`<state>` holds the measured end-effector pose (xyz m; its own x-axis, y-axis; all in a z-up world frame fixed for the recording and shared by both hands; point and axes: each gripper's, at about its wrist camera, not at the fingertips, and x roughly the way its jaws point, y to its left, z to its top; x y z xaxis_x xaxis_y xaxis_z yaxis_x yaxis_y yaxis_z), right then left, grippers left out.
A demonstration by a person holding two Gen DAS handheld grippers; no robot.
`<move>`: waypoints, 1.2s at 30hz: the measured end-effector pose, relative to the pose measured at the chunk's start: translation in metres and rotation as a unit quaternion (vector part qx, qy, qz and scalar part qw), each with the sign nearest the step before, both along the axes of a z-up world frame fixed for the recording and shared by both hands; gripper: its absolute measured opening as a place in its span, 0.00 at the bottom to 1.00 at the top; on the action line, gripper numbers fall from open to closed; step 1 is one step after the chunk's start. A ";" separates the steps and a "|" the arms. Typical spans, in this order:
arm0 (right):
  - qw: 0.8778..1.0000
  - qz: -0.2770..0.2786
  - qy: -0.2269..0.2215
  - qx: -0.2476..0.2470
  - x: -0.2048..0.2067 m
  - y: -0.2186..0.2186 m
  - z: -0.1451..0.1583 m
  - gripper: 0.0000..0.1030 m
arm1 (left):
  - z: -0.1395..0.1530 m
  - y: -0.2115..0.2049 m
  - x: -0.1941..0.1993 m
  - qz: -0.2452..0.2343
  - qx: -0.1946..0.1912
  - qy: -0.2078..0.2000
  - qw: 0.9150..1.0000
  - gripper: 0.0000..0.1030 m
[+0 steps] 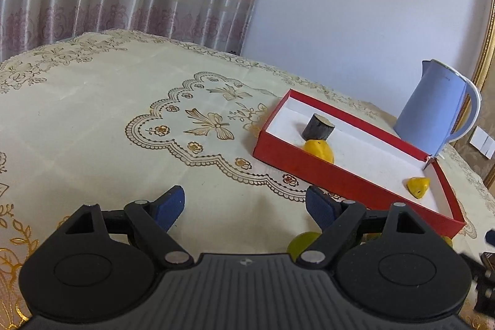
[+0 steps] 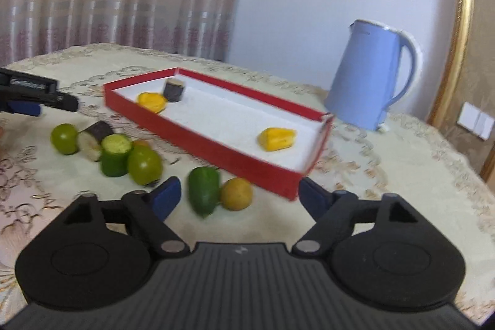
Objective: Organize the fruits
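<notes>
Right wrist view: right gripper (image 2: 238, 200) fingers wide, holding nothing | green pepper (image 2: 202, 190) and yellow-brown fruit (image 2: 236, 194) between fingers, just short of red box (image 2: 198, 141) near edge | other fruit cluster (image 2: 117, 153) at 10 o'clock | left gripper (image 1: 246, 206) spread wide, empty, bare tablecloth (image 1: 92, 113) toward 11 | kettle (image 2: 368, 73) at 1 o'clock.

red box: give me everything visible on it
The red box is a shallow, long rectangular tray, seemingly cardboard, red outside and white inside, open-topped. It lies flat on the patterned tablecloth, in front of the blue kettle. Inside lie two yellow pieces at opposite ends and one dark cylinder. Neither claw touches it.
</notes>
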<state>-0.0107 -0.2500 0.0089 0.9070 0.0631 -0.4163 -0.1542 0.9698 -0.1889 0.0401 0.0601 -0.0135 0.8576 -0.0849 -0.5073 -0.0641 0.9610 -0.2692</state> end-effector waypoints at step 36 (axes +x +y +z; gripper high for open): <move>0.996 0.019 0.087 -0.001 0.044 0.010 -0.020 0.26 | -0.005 0.008 0.008 -0.002 -0.038 0.016 0.999 0.86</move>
<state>0.0335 -0.2401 -0.0107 0.8181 0.0950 -0.5671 -0.2209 0.9625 -0.1574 0.0479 0.0677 -0.0188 0.8404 -0.1282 -0.5265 -0.0692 0.9382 -0.3390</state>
